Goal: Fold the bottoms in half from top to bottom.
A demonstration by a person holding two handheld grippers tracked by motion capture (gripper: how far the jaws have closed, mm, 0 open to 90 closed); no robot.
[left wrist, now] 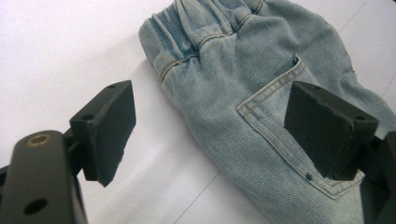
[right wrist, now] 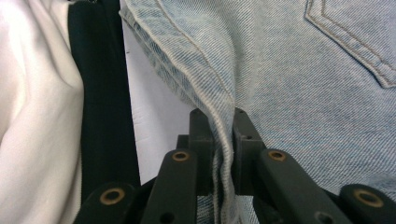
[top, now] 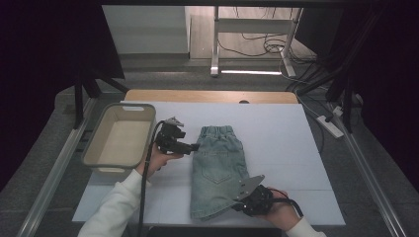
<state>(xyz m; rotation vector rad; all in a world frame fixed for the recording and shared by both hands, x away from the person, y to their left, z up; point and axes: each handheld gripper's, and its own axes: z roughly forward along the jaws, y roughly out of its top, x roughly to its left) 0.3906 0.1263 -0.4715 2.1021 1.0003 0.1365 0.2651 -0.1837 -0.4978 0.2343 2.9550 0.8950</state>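
Meanwhile, on a white table [top: 276,128], folded denim shorts [top: 217,168] lie flat between the two claws, waistband at the far end, with a beige bin [top: 121,136] beyond the left claw, on the side away from the shorts. The right claw [right wrist: 219,135] pinches the hem seam at the shorts' near corner, jaws pressed tight on the doubled cloth. The left claw [left wrist: 210,130] hovers with jaws spread wide over the shorts' edge by the back pocket [left wrist: 299,135], gripping nothing. Denim this soft looks light and floppy, so it likely sags unless taken at thick seams, hem or waistband [left wrist: 196,28].
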